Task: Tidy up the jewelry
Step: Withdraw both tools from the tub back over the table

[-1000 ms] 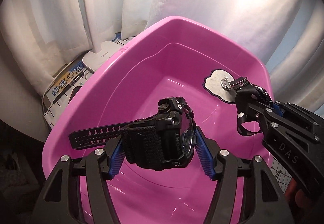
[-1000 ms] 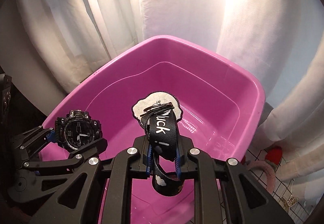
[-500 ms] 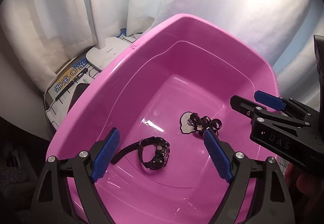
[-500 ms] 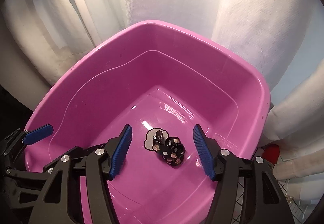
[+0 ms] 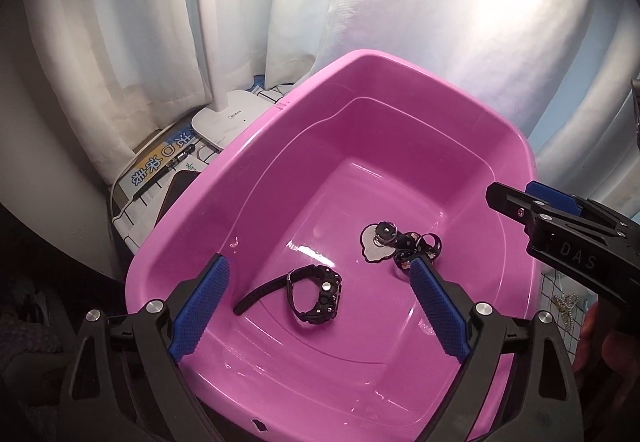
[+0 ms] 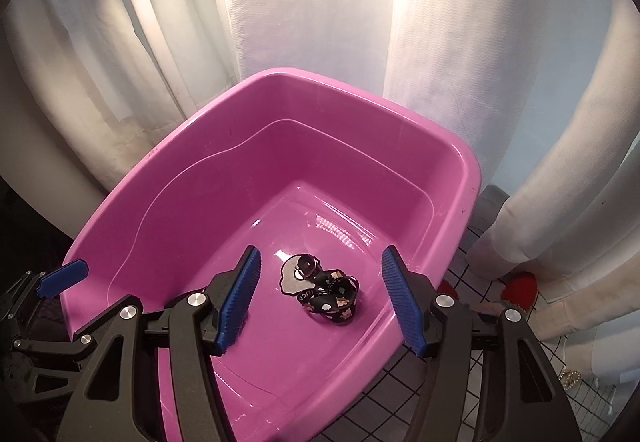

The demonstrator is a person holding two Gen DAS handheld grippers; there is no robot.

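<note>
Both grippers hung spread and empty above the pink tub [image 5: 516,146]. Watch [image 5: 316,294] lay on the tub floor below the left gripper [image 5: 320,316], strap trailing left. Lanyard [image 6: 330,296] sat below the right gripper [image 6: 320,302], well apart from the watch.

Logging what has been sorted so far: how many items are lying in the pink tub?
2. A black sport watch lies on the floor of the pink tub toward the left; a black patterned lanyard strap with a pale charm lies right of it, apart from it. Nothing else shows inside.
</note>
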